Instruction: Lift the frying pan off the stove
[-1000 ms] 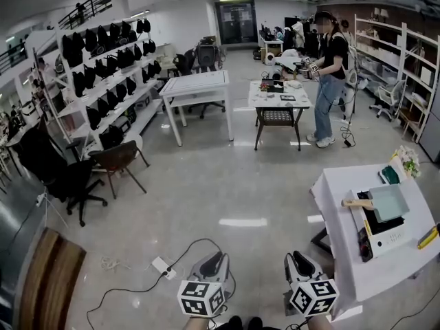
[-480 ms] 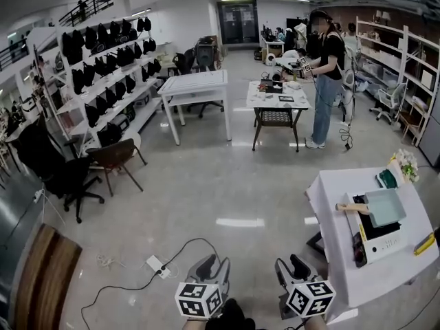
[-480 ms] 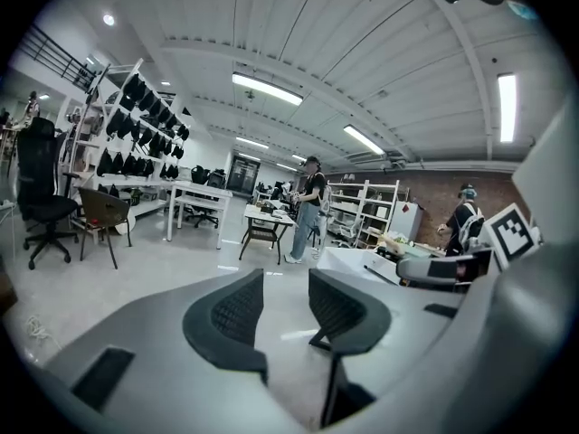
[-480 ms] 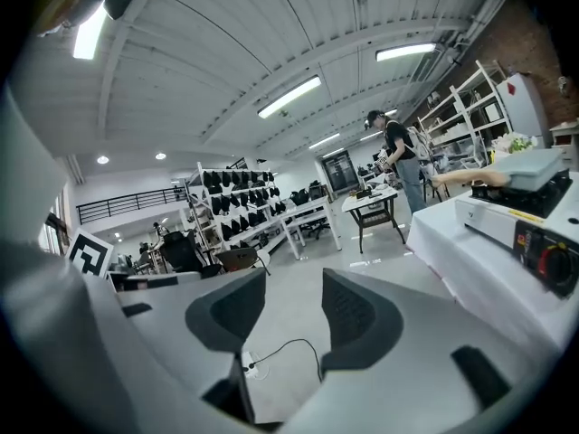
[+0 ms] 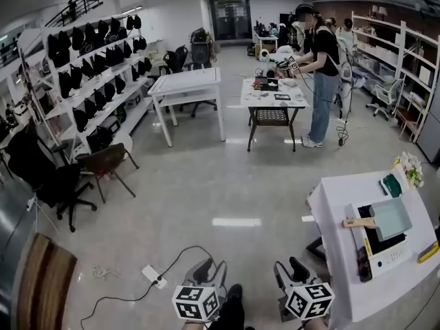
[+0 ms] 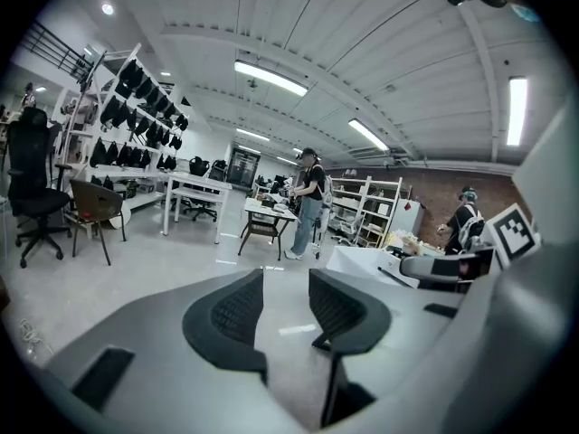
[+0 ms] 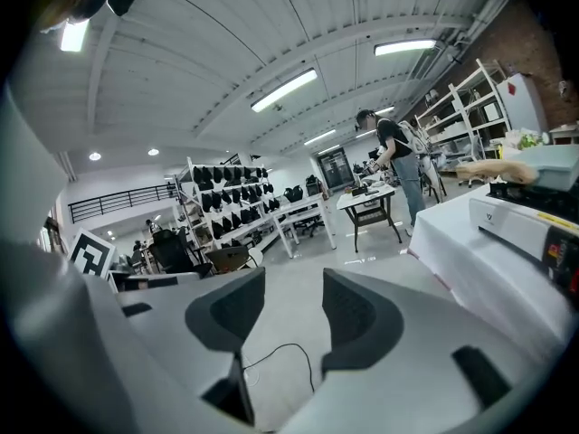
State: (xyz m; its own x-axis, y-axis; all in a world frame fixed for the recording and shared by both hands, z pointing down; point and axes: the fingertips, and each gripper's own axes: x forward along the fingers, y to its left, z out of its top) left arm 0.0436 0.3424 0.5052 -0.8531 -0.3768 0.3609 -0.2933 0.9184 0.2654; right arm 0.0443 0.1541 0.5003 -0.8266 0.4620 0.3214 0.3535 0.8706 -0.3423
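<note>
- The white table point(image 5: 331, 208) is my landmark. It sits off to the right in the head view, about where it was a second ago, so not much ground has been covered toward it.
- The stove point(image 5: 388, 251), a flat white one with a black top, sits on the table toward its far right side.
- The frying pan point(image 5: 390, 217) is a squarish teal one. It's resting flat on the stove's black top and hasn't been lifted.
- The left gripper point(image 5: 210, 271) is low in the head view, well short of the table and on the side away from it. Its jaws have just been opening and now stand apart, with only floor between them.
- The right gripper point(image 5: 290, 272) is the one nearer the table but still well apart from the pan. Its jaws have also just been opening, and it's released and holding nothing.
- The pan's wooden handle point(image 5: 359, 223) sticks out over the stove's edge toward the table's near-left side.
- My read is that the jaws popping open is prep for the grab. The whole approach is still to do, and the handle looks like the obvious thing to go for.
</note>
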